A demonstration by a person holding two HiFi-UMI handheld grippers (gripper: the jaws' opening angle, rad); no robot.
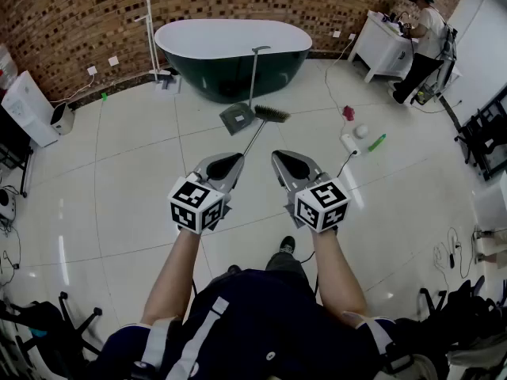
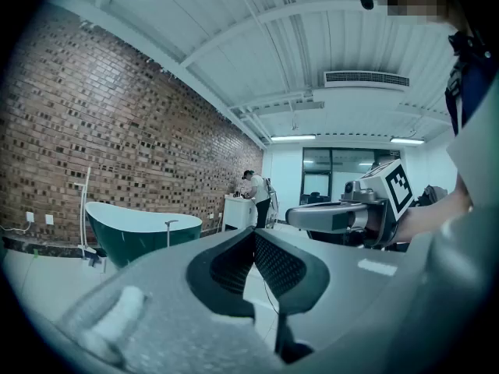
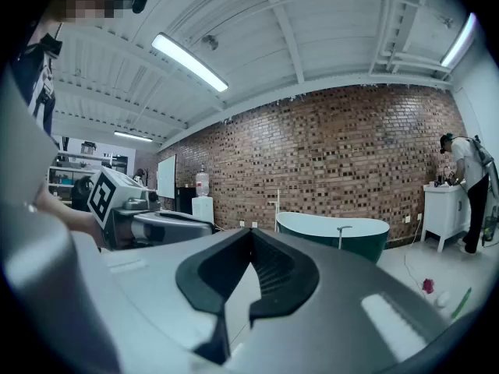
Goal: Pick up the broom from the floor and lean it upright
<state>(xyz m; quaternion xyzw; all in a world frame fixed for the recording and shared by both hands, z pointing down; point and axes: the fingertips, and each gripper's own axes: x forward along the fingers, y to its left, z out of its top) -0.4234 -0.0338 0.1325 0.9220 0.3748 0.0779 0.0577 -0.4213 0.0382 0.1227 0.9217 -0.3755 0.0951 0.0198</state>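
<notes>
The broom lies on the white tiled floor in front of me, its dark brush head [image 1: 272, 115] far from me and its thin handle [image 1: 253, 139] running back toward my left gripper. My left gripper [image 1: 230, 159] hovers over the handle's near end, which it hides. Its jaws are shut with nothing between them [image 2: 254, 232]. My right gripper [image 1: 285, 158] is level beside it, a little right of the handle, also shut and holding nothing [image 3: 251, 231]. Neither gripper view shows the broom.
A grey dustpan [image 1: 236, 118] with an upright handle stands beside the brush head. Behind it are a dark green bathtub [image 1: 232, 54] and a brick wall. Small items [image 1: 349, 143] and a cable lie at the right. A person [image 1: 424, 34] works at a white cabinet.
</notes>
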